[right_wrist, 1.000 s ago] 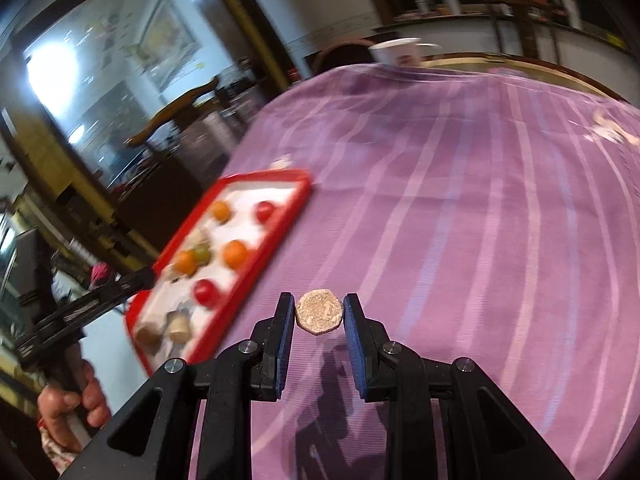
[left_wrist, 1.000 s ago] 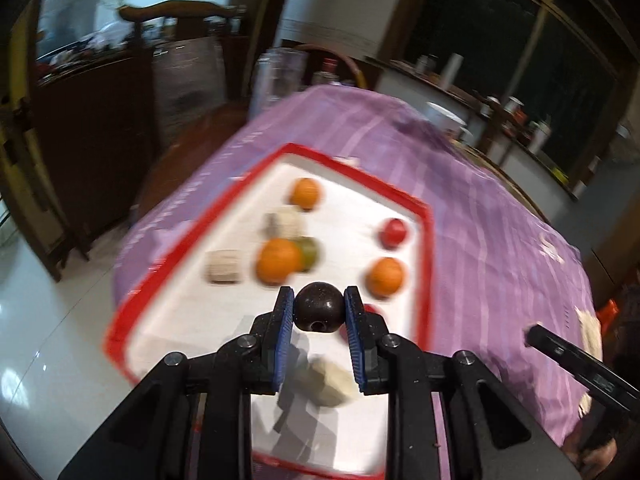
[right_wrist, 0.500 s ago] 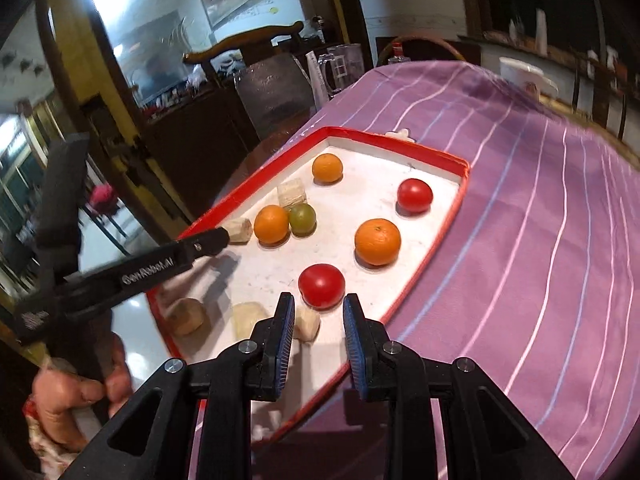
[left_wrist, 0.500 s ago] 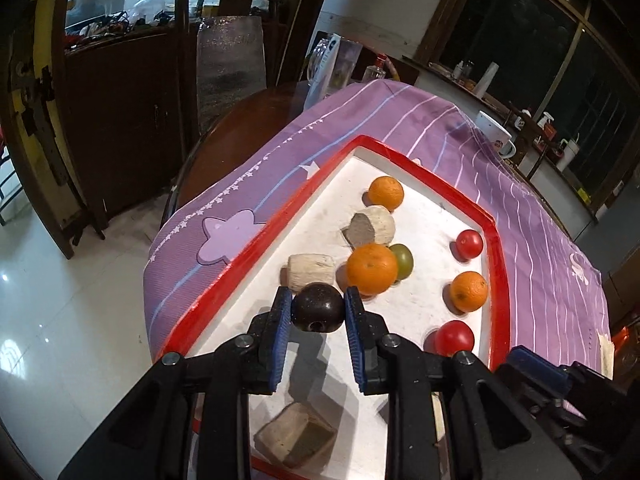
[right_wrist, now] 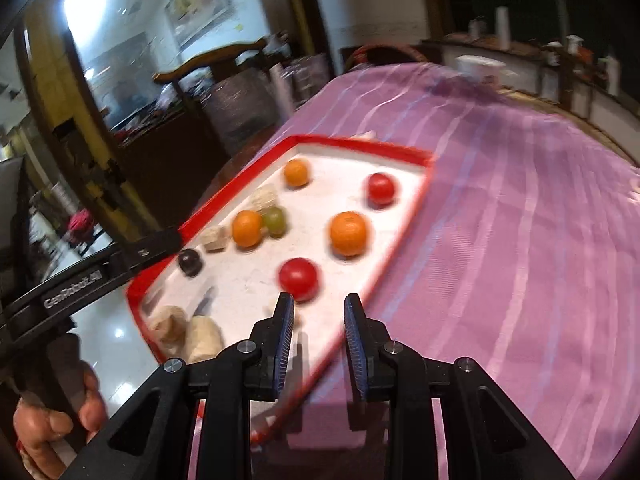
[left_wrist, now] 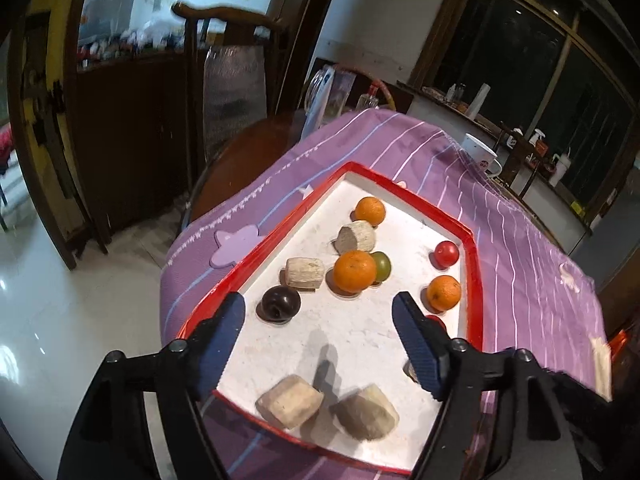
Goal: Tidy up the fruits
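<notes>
Left tongs (left_wrist: 318, 330) just-spread, glossy round dark fruit (left_wrist: 281, 303) free; right tongs (right_wrist: 319, 316) closed, empty.

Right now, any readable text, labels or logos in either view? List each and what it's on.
"GenRobot.AI": white lettering along the black arm of the left gripper, seen from the right wrist view; slightly blurred.
White mug: a red mark on its side, too small to read.
Wall pictures and counter bottles: too blurred to read.
</notes>
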A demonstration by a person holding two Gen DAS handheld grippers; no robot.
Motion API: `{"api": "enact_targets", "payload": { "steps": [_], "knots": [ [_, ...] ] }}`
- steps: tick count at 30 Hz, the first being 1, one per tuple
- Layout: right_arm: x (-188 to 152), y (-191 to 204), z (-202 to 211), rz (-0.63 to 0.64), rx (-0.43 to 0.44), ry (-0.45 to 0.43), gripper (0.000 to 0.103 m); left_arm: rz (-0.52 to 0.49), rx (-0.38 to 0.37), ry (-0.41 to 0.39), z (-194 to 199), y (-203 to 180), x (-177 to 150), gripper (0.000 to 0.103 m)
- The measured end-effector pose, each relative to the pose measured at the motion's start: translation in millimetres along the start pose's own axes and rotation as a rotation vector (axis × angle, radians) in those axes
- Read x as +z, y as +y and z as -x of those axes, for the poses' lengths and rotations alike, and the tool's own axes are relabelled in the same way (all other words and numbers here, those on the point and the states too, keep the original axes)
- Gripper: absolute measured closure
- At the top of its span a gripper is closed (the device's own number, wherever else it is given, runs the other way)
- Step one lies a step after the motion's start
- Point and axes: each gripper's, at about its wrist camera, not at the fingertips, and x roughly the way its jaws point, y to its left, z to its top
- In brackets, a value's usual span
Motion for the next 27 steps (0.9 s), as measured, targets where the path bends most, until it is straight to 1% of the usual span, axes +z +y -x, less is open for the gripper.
{"api": "enact_targets", "payload": {
  "steps": [2, 4, 9, 13, 15, 19, 20, 21, 24, 27],
  "knots": [
    [-4.0, -10.1, 14.6, -0.019, -0.053, -0.038, 0.074, -0.038, 0.027, -0.023, 7.4, -10.2, -2.5, 0.02],
    [-7.9, -23.1, 29.1, -0.052, -0.103, -0.07, 0.074, -0.069, 0.041, -0.043, 14.2, -18.1, -4.7, 0.019],
    [-18.8, -55.0, 51.6, -0.153, -0.152, -0.105, 0.074, -0.128, 0.051, -0.061, 26.3, -37.6, -11.2, 0.017],
    [-27.2, -68.1, 59.5, -0.196, -0.166, -0.11, 0.073, -0.174, 0.066, -0.066, 34.2, -54.5, -20.9, 0.017],
    [-31.5, -72.0, 64.3, -0.21, -0.165, -0.112, 0.073, -0.211, 0.09, -0.081, 39.3, -66.1, -27.0, 0.016],
    [-38.5, -74.6, 76.8, -0.201, -0.17, -0.133, 0.073, -0.262, 0.098, -0.101, 51.0, -84.3, -35.0, 0.015],
    [-39.9, -74.3, 79.3, -0.198, -0.174, -0.141, 0.073, -0.276, 0.098, -0.11, 55.1, -90.0, -36.8, 0.013],
    [-41.4, -73.9, 82.4, -0.194, -0.179, -0.149, 0.073, -0.284, 0.099, -0.117, 58.0, -93.1, -38.2, 0.011],
    [-44.5, -74.6, 91.4, -0.187, -0.199, -0.171, 0.073, -0.308, 0.107, -0.14, 66.9, -104.0, -43.1, 0.01],
    [-48.8, -76.1, 97.1, -0.184, -0.203, -0.181, 0.073, -0.318, 0.121, -0.143, 69.8, -109.8, -46.3, 0.01]
  ]
}}
